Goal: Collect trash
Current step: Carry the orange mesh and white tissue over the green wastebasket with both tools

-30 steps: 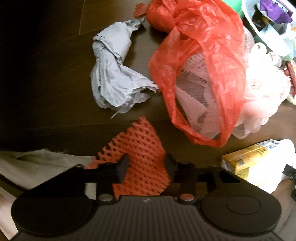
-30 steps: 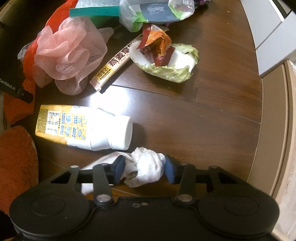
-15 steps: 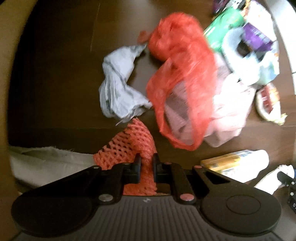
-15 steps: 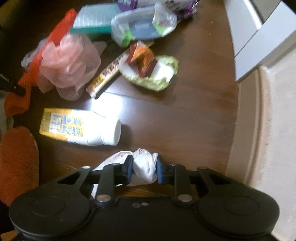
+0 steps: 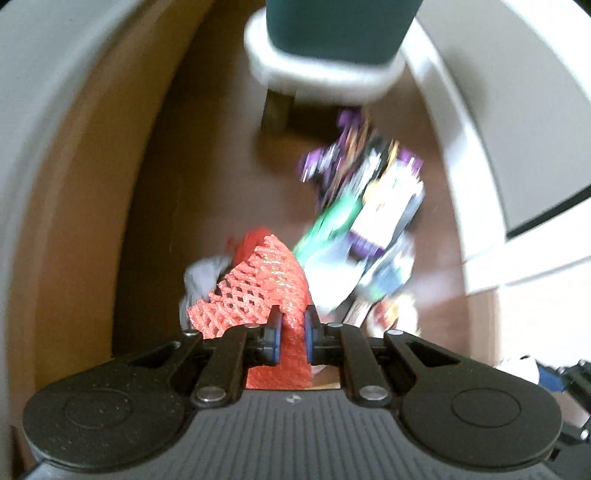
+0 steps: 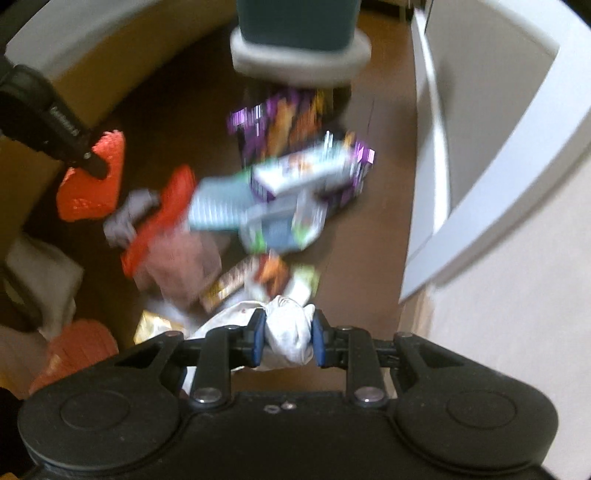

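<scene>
left tool (image 5: 290,334) is clamped on the net (image 5: 258,291), an orange foam mesh, with its blue pads pressed close together on a folded edge. right tool (image 6: 289,338) is clamped on the tissue (image 6: 288,332), a white crumpled wad that fills the gap between its pads. both things hang in the tools, above the brown tabletop (image 5: 207,166), where more trash (image 6: 280,192) lies in a blurred heap.

the net looks very light, soft and springy. i think it squashes almost flat, so a thin grip on one fold is enough, but the loose part can swing and catch on other things. the tissue looks light and soft too, not fragile. it is best held on the thick middle, because a loose tail could tear or slip out. a dark green bin (image 6: 295,18) stands behind the heap, maybe the place for them.
</scene>
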Motion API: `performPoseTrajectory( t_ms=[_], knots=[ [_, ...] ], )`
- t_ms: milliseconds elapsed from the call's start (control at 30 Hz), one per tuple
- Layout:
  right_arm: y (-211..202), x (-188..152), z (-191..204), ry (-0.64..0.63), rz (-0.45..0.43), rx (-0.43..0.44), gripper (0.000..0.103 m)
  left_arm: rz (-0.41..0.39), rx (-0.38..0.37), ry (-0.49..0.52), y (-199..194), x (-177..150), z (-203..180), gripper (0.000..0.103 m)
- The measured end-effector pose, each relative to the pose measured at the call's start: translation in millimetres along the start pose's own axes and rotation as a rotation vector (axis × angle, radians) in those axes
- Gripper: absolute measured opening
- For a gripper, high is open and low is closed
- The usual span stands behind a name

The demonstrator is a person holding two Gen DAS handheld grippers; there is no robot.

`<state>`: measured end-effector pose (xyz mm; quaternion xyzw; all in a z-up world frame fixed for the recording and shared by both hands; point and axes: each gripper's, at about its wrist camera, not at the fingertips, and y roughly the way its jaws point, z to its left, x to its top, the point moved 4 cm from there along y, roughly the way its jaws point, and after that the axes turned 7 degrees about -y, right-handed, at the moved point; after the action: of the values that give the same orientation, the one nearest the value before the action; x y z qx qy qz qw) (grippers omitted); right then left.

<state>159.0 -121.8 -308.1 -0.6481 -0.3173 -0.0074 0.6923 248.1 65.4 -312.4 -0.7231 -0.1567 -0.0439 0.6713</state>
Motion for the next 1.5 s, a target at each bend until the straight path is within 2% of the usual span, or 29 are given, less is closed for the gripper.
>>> performPoseTrajectory(
  t_ms=[333,533,667,767,900,1100,1333,1500],
  knots=[
    [-112.4,67.1,-20.5,-0.001,-0.207,-0.055,0.025,-0.201,0.005,-0.025,-141.2,39.7,-45.3,0.011],
    [-141.1,90.4,-32.0,0.057,-0.299,-0.055,0.025,-0.309,-0.02,0.028,-216.5,66.7,-76.5,0.011],
    [-149.8,105.1,-40.5,0.124,-0.363,-0.048,0.025,-0.367,-0.049,0.05,-236.2,99.1,-93.2,0.011],
    [-153.5,123.4,-50.2,0.193,-0.391,-0.035,0.025,-0.412,-0.043,0.075,-246.4,125.5,-99.4,0.011],
    [-159.9,159.1,-61.0,0.228,-0.443,-0.075,0.025,-0.449,-0.052,0.099,-252.2,159.7,-95.9,0.012],
    [-155.4,233.9,-73.9,0.234,-0.502,-0.157,0.025,-0.484,-0.082,0.122,-240.1,219.3,-87.1,0.012],
    [-127.4,337.5,-92.1,0.162,-0.553,-0.35,0.025,-0.528,-0.153,0.142,-212.2,293.4,-91.1,0.012],
    [-90.7,395.9,-101.1,0.116,-0.51,-0.47,0.025,-0.533,-0.175,0.163,-178.2,333.9,-96.0,0.012]
  ],
)
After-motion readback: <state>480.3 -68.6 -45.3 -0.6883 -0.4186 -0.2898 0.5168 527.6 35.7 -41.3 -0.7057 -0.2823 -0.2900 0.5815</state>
